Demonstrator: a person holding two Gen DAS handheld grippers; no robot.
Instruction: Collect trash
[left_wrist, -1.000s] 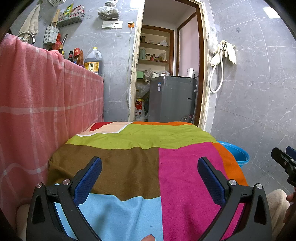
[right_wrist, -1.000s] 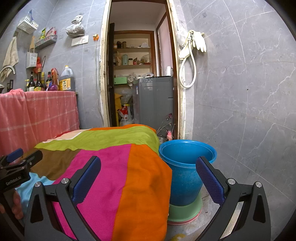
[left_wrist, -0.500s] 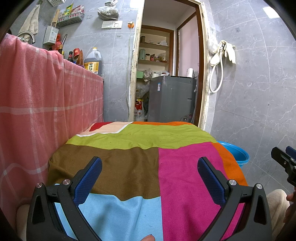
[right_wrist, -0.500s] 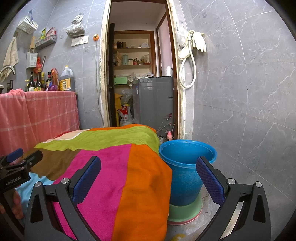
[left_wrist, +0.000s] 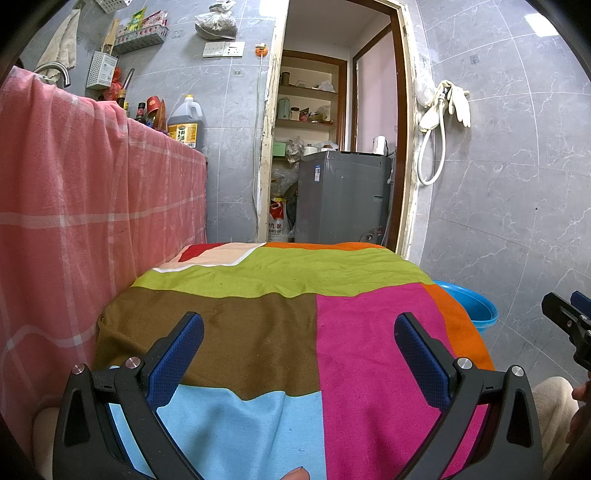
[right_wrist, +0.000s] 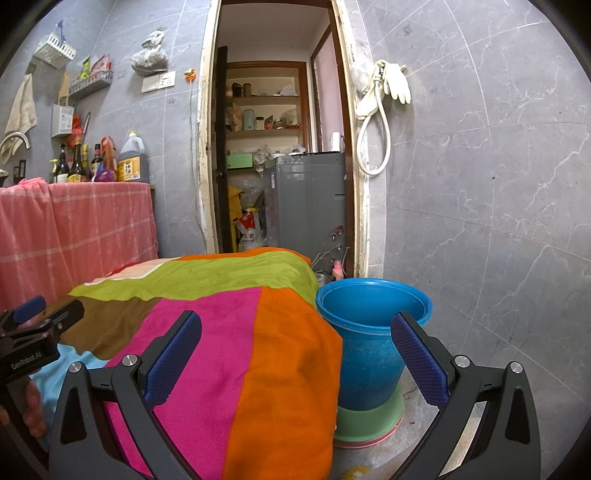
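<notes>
My left gripper (left_wrist: 297, 325) is open and empty, held over a table covered by a patchwork cloth (left_wrist: 258, 332) of brown, pink, green and light blue. My right gripper (right_wrist: 295, 325) is open and empty, at the table's right corner, over the orange patch (right_wrist: 288, 369). A blue bucket (right_wrist: 369, 350) stands on the floor right of the table, stacked on a green basin; its rim shows in the left wrist view (left_wrist: 472, 306). No trash item shows on the cloth. Each gripper appears at the edge of the other's view.
A counter draped in pink checked cloth (left_wrist: 74, 206) runs along the left, with bottles (right_wrist: 129, 162) on top. A doorway behind the table shows a grey washing machine (left_wrist: 343, 195) and shelves. Grey tiled wall (right_wrist: 480, 184) on the right with a hanging hose and gloves.
</notes>
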